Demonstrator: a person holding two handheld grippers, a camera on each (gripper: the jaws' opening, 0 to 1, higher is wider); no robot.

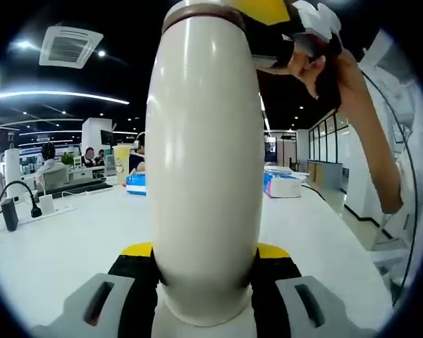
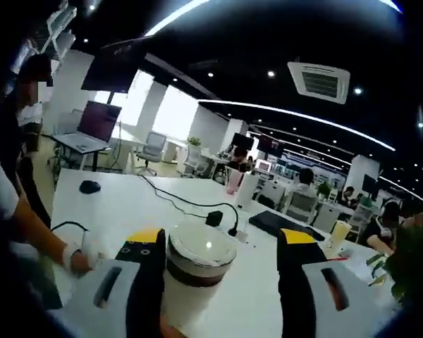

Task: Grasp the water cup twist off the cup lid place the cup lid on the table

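Above the white table (image 1: 77, 239), left tongs (image 1: 204, 282) clamped on upright water cup (image 1: 204, 162), right tongs (image 2: 218, 282) apart around cup lid (image 2: 201, 250).

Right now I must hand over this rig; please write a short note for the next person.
Left gripper: shut on the water cup, holding its body upright above the white table.
Right gripper: open, jaws on either side of the cup lid; the left jaw looks close to it, the right one stands apart.
Done: cup grasped, right gripper brought to the lid.
Left: close on the lid, twist it off, place it on the table.
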